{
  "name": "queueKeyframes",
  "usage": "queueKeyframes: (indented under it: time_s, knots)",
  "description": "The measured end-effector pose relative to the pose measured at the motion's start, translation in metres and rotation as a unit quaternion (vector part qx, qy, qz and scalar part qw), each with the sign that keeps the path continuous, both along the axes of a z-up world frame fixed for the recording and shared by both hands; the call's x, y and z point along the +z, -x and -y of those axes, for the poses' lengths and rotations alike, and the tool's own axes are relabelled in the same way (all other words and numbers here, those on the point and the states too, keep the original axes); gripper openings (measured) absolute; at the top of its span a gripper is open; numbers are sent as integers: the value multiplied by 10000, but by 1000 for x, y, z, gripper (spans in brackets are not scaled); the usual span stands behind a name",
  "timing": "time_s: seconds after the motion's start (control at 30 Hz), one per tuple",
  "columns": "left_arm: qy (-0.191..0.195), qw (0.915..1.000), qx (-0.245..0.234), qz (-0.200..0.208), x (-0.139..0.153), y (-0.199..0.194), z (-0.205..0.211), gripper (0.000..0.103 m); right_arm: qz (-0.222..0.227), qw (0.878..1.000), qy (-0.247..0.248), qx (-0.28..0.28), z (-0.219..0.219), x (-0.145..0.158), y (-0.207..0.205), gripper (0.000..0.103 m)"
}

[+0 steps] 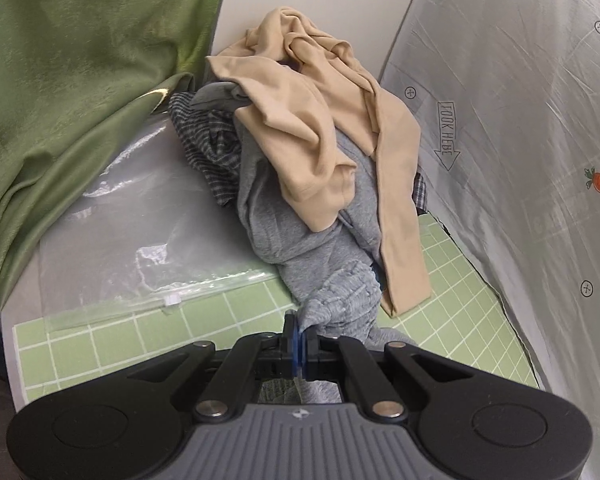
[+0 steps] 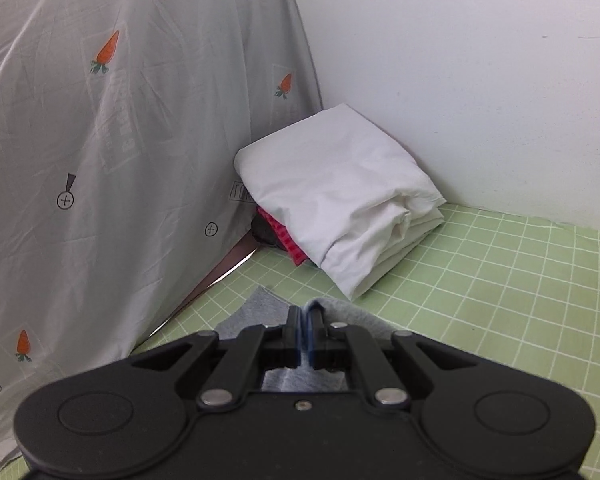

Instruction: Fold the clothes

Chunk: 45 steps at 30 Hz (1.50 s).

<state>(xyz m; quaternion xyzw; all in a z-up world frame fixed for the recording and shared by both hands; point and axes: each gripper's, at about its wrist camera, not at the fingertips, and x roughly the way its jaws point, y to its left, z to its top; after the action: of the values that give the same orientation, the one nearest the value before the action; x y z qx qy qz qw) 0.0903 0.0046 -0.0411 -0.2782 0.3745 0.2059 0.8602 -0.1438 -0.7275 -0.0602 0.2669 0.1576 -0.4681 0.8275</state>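
A grey knit garment (image 1: 300, 224) trails down from a pile of clothes onto the green checked mat (image 1: 140, 332). My left gripper (image 1: 299, 322) is shut on its ribbed near end. A beige garment (image 1: 308, 128) lies crumpled on top of the pile, and a dark striped one (image 1: 208, 140) sticks out at the left. In the right wrist view, my right gripper (image 2: 305, 314) is shut on another edge of the grey garment (image 2: 256, 314), low over the mat (image 2: 480, 300). A folded white cloth (image 2: 340, 188) sits beyond it.
A grey sheet with carrot prints (image 1: 520, 120) hangs as a wall along one side; the same carrot sheet (image 2: 100, 140) fills the left of the right wrist view. Green fabric (image 1: 60, 80) drapes at the far left. A clear zip bag (image 1: 132, 248) lies flat. Something red (image 2: 284, 236) shows under the white cloth.
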Motion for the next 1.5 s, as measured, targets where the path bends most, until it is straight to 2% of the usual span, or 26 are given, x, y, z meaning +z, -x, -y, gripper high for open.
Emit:
queueKeyframes:
  time_s: [0.17, 0.27, 0.3, 0.37, 0.4, 0.43, 0.5, 0.53, 0.6, 0.67, 0.8, 0.87, 0.97, 1.0, 1.03, 1.07, 1.1, 1.13, 1.2, 1.3, 1.43, 1.5]
  knots:
    - [-123, 9997, -192, -29, -20, -73, 29, 2, -304, 9991, -194, 240, 40, -19, -98, 3]
    - [-138, 9990, -405, -92, -34, -122, 52, 14, -718, 9939, -501, 668, 63, -49, -174, 6]
    - [-117, 9987, -456, -197, -34, -129, 59, 20, -829, 9920, -630, 714, 65, -59, -193, 14]
    - [-280, 9976, -621, -108, -29, -125, 74, 34, -896, 9900, -673, 852, 56, -69, -209, 34]
    - [-463, 9966, -678, -51, -27, -117, 81, 56, -890, 9899, -632, 903, 47, -71, -211, 40]
    - [-651, 9957, -654, -38, -27, -108, 86, 78, -926, 9896, -670, 874, 42, -76, -204, 54]
    - [-794, 9949, -559, -277, -33, -89, 91, 83, -1010, 9888, -768, 792, 33, -85, -188, 66]
    - [-865, 9942, -511, -397, -36, -80, 93, 83, -1052, 9882, -817, 751, 28, -89, -180, 67]
    - [-756, 9938, -471, -665, -47, -60, 90, 83, -1136, 9871, -914, 668, 18, -99, -164, 70]
    - [-655, 9943, -343, -762, -54, -42, 86, 83, -1220, 9856, -1012, 585, 9, -108, -148, 74]
    - [-40, 9950, -445, -892, -72, -25, 85, 83, -1387, 9821, -1206, 419, -10, -126, -116, 78]
    - [58, 9941, -510, -958, -79, -25, 92, 83, -1469, 9800, -1302, 336, -19, -135, -100, 80]
    - [232, 9928, -631, -993, -87, -28, 103, 82, -1545, 9796, -1238, 341, -18, -136, -105, 81]
    - [251, 9923, -683, -998, -88, -30, 107, 75, -1573, 9797, -1195, 348, -18, -135, -106, 79]
    - [222, 9919, -719, -1023, -89, -32, 110, 58, -1600, 9797, -1152, 355, -18, -135, -108, 68]
    - [165, 9910, -719, -1113, -90, -35, 112, 47, -1628, 9797, -1109, 362, -17, -135, -110, 57]
    - [130, 9900, -711, -1214, -92, -37, 113, 18, -1744, 9787, -995, 428, -18, -135, -112, 28]
    - [154, 9892, -706, -1272, -94, -39, 112, 7, -1772, 9780, -960, 534, -17, -134, -111, 6]
    - [261, 9897, -769, -1179, -95, -37, 106, 6, -1717, 9784, -1003, 574, -14, -133, -104, 4]
    - [-34, 9899, -893, -1097, -88, -31, 95, 6, -1667, 9787, -1076, 529, -12, -131, -87, 3]
    - [225, 9933, -506, -1015, -80, -14, 60, 6, -1738, 9774, -1131, 410, -19, -129, -49, 3]
    - [262, 9930, -591, -987, -78, -5, 55, 6, -1756, 9768, -1163, 387, -27, -129, -26, 3]
